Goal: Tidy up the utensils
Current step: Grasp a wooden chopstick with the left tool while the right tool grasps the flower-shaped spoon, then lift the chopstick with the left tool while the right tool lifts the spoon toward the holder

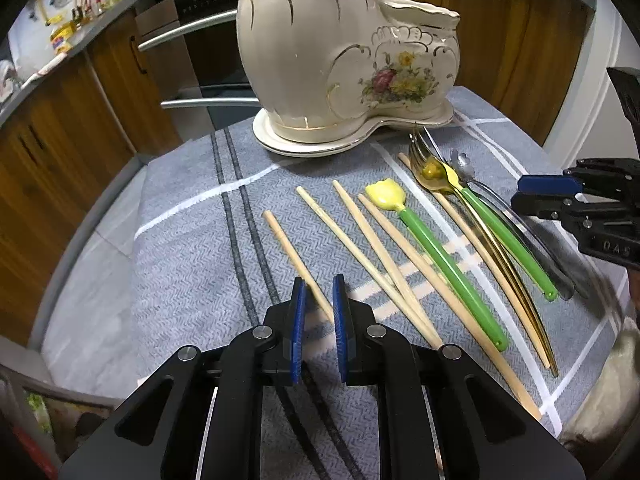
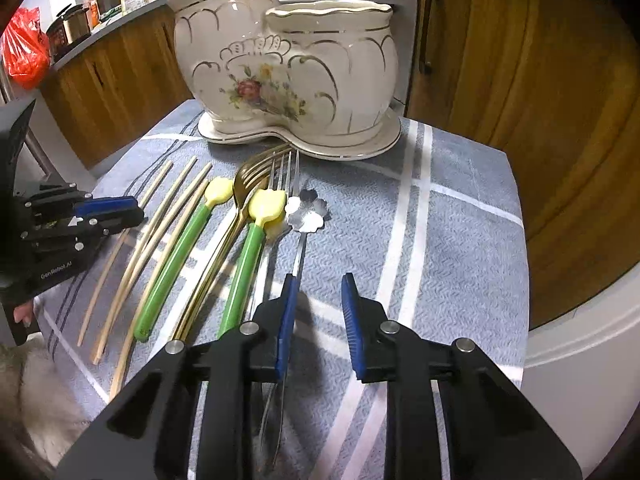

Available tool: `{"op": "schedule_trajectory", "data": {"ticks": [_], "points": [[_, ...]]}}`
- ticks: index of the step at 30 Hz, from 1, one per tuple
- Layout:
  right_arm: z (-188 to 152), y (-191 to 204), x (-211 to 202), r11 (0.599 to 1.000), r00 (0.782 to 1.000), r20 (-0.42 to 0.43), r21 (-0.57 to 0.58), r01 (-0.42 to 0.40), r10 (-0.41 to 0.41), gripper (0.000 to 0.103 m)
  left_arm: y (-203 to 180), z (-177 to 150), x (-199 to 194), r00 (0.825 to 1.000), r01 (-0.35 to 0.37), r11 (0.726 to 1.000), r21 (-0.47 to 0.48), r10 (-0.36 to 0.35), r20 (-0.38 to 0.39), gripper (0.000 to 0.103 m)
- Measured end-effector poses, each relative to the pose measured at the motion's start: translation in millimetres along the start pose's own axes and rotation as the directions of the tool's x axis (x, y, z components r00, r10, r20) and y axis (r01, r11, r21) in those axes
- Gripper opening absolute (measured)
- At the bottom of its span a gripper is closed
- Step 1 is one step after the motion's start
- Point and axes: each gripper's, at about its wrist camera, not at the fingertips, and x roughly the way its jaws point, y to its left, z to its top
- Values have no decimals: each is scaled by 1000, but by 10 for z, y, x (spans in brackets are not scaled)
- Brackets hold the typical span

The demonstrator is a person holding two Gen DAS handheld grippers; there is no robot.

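Straddling chopstick (image 1: 298,264) end: left claw (image 1: 319,292) parted; right claw (image 2: 318,292) open beside silver spoon (image 2: 306,212)

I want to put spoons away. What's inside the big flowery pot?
Can't tell. The flowery pot has two openings, but both cameras sit below its rims, so the insides are hidden. Nothing sticks out above either rim.

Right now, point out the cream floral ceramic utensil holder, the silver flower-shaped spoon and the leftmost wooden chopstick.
Cream floral ceramic utensil holder (image 2: 256,80): right wrist view, painted front wall.
Silver flower-shaped spoon (image 2: 307,211): right wrist view, flower bowl.
Leftmost wooden chopstick (image 1: 286,246): left wrist view, mid-shaft.
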Motion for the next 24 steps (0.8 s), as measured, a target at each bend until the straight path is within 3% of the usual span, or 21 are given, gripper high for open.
{"op": "schedule_trajectory", "data": {"ticks": [2, 7, 12, 15, 21, 24], "points": [[30, 5, 5, 999, 999, -9, 4, -32, 32, 23, -21, 3, 16, 1000, -1, 1000, -1, 1, -5, 15], [53, 112, 90, 997, 999, -38, -75, 7, -9, 20, -11, 76, 64, 1000, 10, 1000, -13, -10, -22, 15], [79, 169, 143, 996, 999, -38, -90, -3, 0, 5, 18, 106, 87, 1000, 14, 1000, -24, -14, -12, 16], [50, 143, 126, 997, 1000, -21, -71, -13, 11, 4, 39, 93, 85, 1000, 6, 1000, -28, -6, 2, 9], [-44, 38, -120, 999, 995, 86, -11, -47, 48, 3, 99, 19, -16, 998, 37, 997, -63, -34, 46, 5], [-61, 34, -306, 998, 982, 176, -8, -61, 61, 3, 125, 9, -138, 994, 49, 996, -76, -42, 97, 5]]}}
